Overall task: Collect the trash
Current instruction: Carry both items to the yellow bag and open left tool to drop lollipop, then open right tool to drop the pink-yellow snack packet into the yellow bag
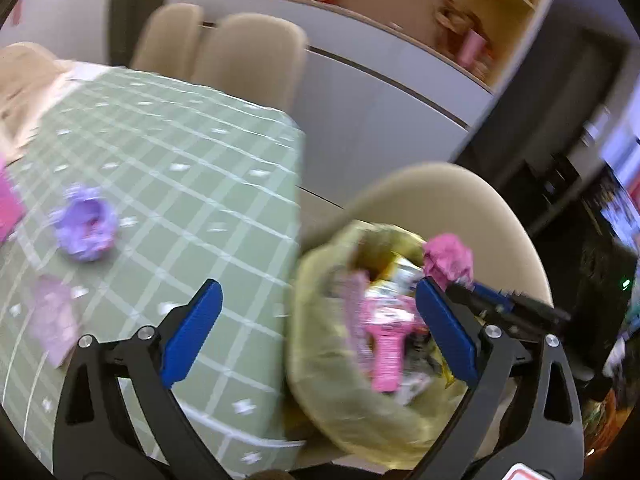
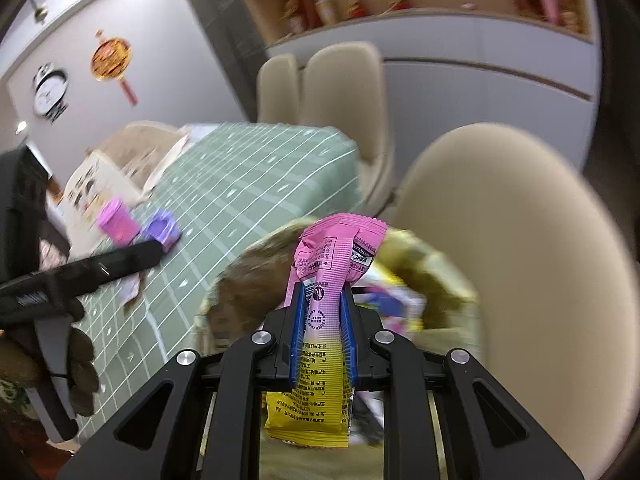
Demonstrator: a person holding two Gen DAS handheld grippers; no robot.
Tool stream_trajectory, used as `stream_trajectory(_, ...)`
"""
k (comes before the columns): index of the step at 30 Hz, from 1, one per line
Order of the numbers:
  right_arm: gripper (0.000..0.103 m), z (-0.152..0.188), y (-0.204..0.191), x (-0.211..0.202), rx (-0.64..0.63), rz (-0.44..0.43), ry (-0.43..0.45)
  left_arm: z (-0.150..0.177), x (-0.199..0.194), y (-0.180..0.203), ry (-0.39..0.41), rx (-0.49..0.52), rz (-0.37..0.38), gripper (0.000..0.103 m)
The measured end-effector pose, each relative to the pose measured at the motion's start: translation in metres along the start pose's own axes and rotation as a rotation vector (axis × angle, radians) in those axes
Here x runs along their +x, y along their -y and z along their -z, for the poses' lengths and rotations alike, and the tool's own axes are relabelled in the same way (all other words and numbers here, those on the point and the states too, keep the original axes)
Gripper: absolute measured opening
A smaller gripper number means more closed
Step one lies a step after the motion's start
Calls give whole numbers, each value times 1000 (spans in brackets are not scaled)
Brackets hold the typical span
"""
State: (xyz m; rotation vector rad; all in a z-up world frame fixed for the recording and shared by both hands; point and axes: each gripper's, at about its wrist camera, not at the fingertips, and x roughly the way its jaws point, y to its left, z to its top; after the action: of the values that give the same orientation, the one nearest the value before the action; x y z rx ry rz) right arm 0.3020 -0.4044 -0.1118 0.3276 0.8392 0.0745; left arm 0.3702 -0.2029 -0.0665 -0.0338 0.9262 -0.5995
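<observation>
Left wrist view: looks steeply down, close above yellow-green plastic trash bag (image 1: 352,412). Right wrist view: same downward tilt, close over bag. Both share bag, green checked tablecloth (image 1: 180,152), beige rounded chair back (image 2: 500,240).

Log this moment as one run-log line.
left gripper: open, empty | right gripper: shut on pink-yellow wrapper, above yellow trash bag | purple cup: on table

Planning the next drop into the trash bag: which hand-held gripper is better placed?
Right. The right hand-held gripper already grips the pink-yellow wrapper above the yellow trash bag; the left hand-held gripper is open, holding nothing.
</observation>
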Motion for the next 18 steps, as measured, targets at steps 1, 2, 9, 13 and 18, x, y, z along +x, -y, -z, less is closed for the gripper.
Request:
stream_trajectory(1,17,0,-4,9,-12,-3,-24,2,-6,-8,12,-23,-24,94)
stream_trajectory(2,17,0,-6,20,-19,-5,-53,4,-13,-16,20,-44,-41,94)
stream_trajectory(9,17,15,-7,72,-45,18,-243,26,-57,-66,93,-189,-194,94)
stream_trajectory(13,17,24,-1,79,-7,16,-281,42,-65,-82,82,-246,-225,94)
stream_trajectory(18,31,31,-5,66,-3,28,-261,56,-76,-82,77,-238,-228,94)
